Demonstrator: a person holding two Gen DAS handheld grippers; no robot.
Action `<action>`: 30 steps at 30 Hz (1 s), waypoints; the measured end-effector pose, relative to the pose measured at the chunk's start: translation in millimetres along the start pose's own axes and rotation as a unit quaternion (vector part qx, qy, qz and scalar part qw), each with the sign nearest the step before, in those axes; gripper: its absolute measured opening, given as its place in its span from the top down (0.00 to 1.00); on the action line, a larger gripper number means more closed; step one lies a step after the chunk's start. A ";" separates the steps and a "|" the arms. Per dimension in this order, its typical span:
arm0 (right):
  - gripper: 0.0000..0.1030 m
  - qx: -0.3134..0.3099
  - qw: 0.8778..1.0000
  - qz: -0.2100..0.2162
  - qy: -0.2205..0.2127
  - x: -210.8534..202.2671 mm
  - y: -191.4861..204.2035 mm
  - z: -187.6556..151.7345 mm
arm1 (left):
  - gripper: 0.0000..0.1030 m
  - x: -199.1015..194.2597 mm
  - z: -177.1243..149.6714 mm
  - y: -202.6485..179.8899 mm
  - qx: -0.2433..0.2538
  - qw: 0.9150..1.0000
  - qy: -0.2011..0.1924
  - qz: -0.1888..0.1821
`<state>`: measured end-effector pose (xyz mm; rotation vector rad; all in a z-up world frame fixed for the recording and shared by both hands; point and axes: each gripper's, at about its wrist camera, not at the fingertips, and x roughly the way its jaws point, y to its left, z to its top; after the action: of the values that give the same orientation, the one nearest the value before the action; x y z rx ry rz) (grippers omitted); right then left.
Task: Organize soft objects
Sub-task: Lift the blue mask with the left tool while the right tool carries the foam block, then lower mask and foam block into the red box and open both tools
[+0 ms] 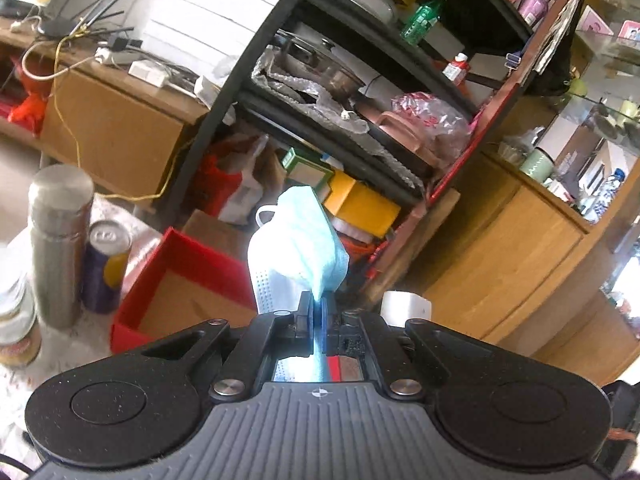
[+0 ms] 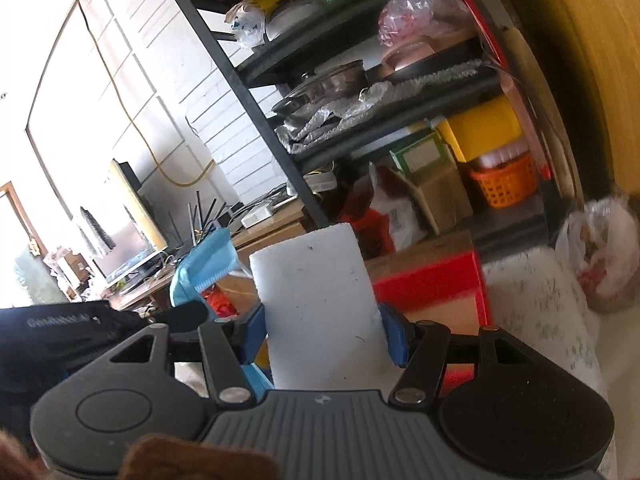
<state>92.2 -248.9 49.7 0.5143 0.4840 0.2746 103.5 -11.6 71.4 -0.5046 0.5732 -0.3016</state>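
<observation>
My left gripper is shut on a light blue face mask, which stands up folded above the jaws, held in the air. A red open box with a brown inside lies below and to the left of it. My right gripper is shut on a white foam block, gripped between its blue pads. In the right wrist view the blue mask and the left gripper show at the left, and the red box lies behind the block.
A steel flask, a purple can and a jar stand left of the red box on a patterned cloth. A black shelf unit full of pots and boxes stands behind. A wooden cabinet is at the right.
</observation>
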 end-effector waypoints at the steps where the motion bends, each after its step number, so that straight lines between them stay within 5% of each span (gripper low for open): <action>1: 0.70 0.000 1.000 -0.001 0.000 5.9 -0.6 2.7 | 1.00 4.6 1.6 0.2 0.000 1.000 -0.001 0.003; 17: 0.70 -0.015 0.998 -0.057 0.026 89.3 -28.1 16.6 | 1.00 85.6 10.2 23.7 0.003 0.998 0.027 0.059; 30: 0.70 -0.020 0.996 -0.075 0.052 136.4 -41.5 3.1 | 0.98 121.3 10.4 27.0 0.052 0.991 0.036 0.116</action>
<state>215.5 -234.7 -20.7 0.4241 0.6143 0.1668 210.4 -34.4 11.4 -0.3235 0.6753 -0.1272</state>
